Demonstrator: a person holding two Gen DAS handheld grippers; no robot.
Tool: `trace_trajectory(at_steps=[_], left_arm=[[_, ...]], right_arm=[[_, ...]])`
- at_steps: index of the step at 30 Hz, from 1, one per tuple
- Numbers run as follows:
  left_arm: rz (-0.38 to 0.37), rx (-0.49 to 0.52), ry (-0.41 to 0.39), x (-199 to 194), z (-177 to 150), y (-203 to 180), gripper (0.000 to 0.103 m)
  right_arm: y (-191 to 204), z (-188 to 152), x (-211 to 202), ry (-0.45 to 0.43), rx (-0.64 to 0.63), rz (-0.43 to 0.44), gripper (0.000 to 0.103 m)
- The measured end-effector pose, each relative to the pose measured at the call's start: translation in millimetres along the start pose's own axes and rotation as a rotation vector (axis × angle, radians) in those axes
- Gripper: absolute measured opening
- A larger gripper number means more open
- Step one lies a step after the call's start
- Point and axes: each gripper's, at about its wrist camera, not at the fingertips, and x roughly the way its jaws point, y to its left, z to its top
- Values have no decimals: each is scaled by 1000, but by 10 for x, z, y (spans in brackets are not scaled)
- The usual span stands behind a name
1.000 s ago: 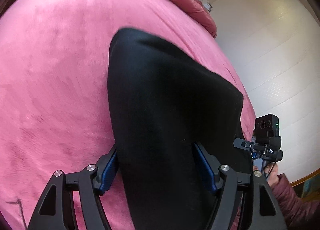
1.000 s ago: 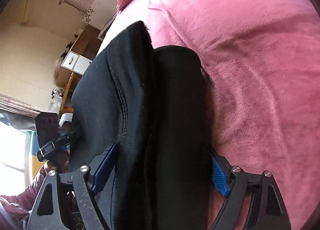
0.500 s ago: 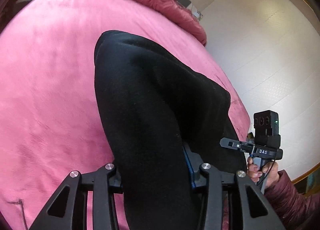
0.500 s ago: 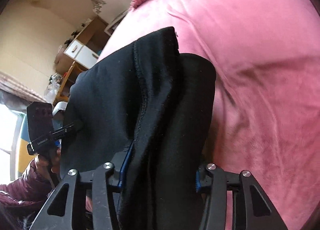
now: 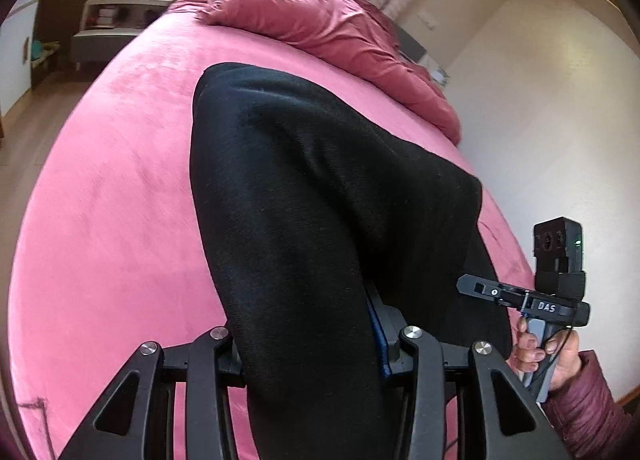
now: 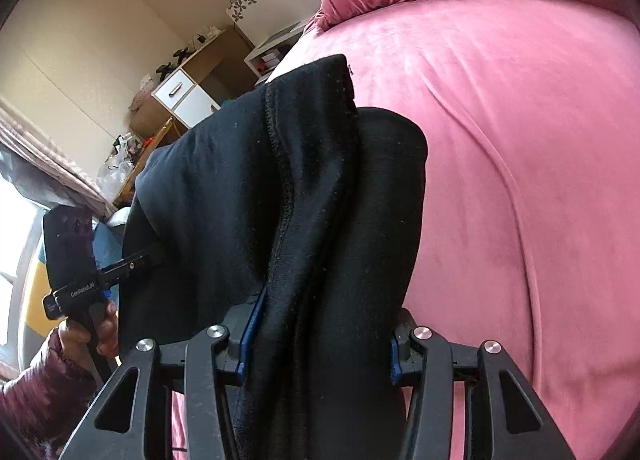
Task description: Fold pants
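Black pants (image 5: 320, 200) hang folded over a pink bed (image 5: 112, 228), lifted off it between both grippers. My left gripper (image 5: 308, 336) is shut on one thick bunch of the black fabric, which fills the gap between its blue pads. My right gripper (image 6: 320, 340) is shut on the other bunch of the pants (image 6: 304, 188), a stitched seam running down the cloth in front of it. In the left wrist view the right gripper (image 5: 476, 288) reaches into the cloth from the right, held by a hand. In the right wrist view the left gripper (image 6: 140, 260) enters the cloth from the left.
A rumpled dark-pink duvet (image 5: 340, 36) lies at the head of the bed. A wooden cabinet with white drawers (image 6: 180, 96) and clutter stands against the wall beyond the bed's left side. A white wall (image 5: 540, 132) runs along the right side.
Both grippers went from open around the pants to shut on them, then lifted the fabric up off the bed; more of the room now shows beyond the bed.
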Motion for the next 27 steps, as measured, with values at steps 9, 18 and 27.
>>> trace_trajectory(at_steps=[9,18,27], left_arm=[[92,-51,72,571,200,294,48],[158,-51,32,728,83,293,59],[235,-28,-9,698,50,184,62]], right_arm=[[-60,444,586,85,-10,-42,49],[-377,388,995,94,74,16,58],[-434,324,964,88,84,18,62]])
